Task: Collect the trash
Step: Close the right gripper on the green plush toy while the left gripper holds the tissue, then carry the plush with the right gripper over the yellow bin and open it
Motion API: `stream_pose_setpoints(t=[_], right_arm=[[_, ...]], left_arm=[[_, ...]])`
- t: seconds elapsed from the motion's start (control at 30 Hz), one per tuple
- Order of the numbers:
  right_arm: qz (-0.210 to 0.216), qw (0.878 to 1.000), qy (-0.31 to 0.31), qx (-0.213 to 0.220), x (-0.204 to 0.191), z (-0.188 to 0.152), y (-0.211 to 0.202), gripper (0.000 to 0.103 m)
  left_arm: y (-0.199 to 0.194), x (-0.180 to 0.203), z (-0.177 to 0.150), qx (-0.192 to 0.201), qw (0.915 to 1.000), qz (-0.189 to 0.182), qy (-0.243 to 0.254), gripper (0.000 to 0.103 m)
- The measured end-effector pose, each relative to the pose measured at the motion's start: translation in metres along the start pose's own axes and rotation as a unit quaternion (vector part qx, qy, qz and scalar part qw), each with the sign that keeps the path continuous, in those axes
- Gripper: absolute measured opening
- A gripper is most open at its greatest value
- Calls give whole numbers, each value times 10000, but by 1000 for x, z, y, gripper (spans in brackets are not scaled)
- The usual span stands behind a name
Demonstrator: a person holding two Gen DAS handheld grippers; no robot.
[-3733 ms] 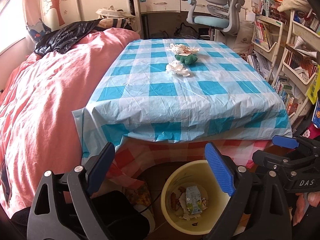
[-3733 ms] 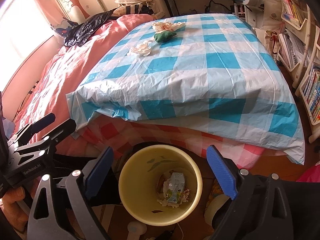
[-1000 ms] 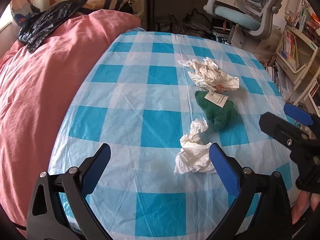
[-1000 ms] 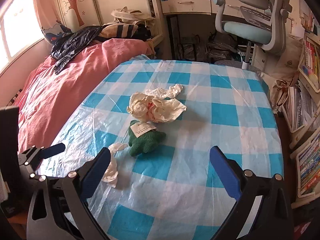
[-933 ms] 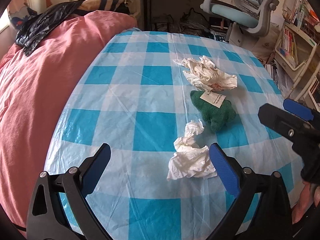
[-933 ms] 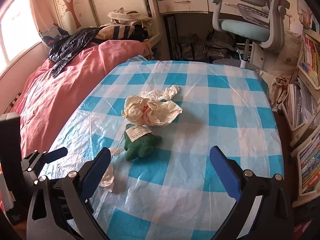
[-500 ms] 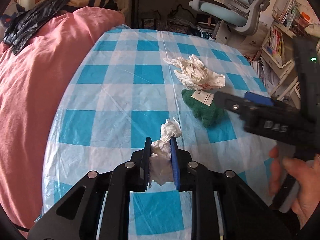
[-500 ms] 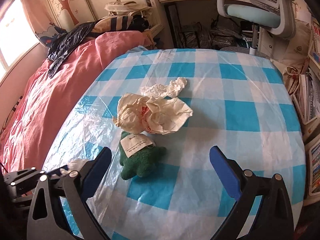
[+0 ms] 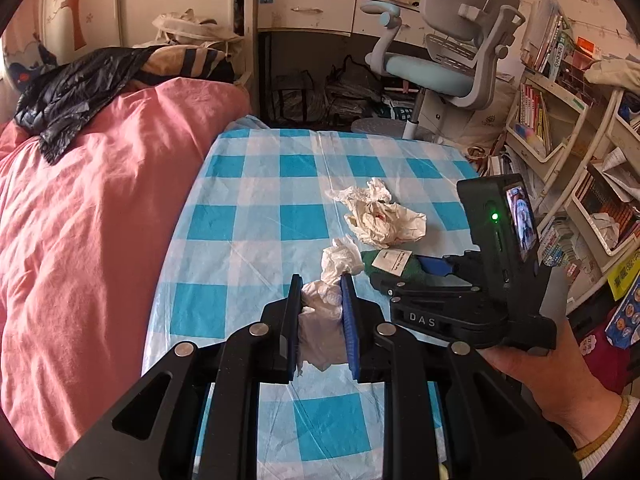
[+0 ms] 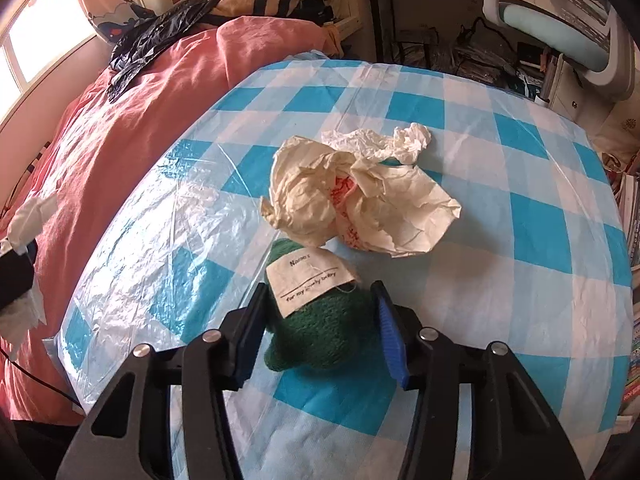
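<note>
My left gripper (image 9: 320, 292) is shut on a crumpled white tissue (image 9: 334, 268) and holds it just above the blue checked tablecloth (image 9: 256, 216). My right gripper (image 10: 320, 304) is closed around a green plush toy (image 10: 320, 336) with a white label, its pads touching both sides. In the left wrist view the right gripper (image 9: 436, 268) sits to the right, over the toy (image 9: 400, 264). A larger crumpled paper wrapper (image 10: 356, 196) lies just beyond the toy, also seen in the left wrist view (image 9: 380, 216).
A pink quilt (image 9: 80, 216) covers the bed on the left, with a black jacket (image 9: 76, 88) on it. A grey desk chair (image 9: 448, 60) and a desk stand behind the table. Bookshelves (image 9: 560, 128) line the right side.
My left gripper has lifted slightly with the tissue in it. My right gripper has moved down and forward and closed on the green plush toy.
</note>
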State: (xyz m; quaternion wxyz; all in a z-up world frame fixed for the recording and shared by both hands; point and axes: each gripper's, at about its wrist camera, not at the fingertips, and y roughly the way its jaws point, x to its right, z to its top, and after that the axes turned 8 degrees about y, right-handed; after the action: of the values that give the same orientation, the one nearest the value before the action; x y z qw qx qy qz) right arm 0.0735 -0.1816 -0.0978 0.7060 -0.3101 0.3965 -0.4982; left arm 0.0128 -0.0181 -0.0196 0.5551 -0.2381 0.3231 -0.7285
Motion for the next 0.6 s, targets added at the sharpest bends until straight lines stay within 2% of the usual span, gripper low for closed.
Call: stream_pose_setpoints(t=[0.07, 0.3, 0.6], right_arm=[[77, 10000, -31, -44, -2, -2, -3, 46], [378, 9990, -116, 187, -15, -13, -38, 46], [551, 9968, -99, 577, -20, -58, -100, 46]], left_arm=[[-2, 2, 0, 17, 10000, -19, 22, 18], [-14, 9, -4, 141, 9998, -6, 106, 18], [-23, 17, -13, 252, 9994, 88, 215, 18]])
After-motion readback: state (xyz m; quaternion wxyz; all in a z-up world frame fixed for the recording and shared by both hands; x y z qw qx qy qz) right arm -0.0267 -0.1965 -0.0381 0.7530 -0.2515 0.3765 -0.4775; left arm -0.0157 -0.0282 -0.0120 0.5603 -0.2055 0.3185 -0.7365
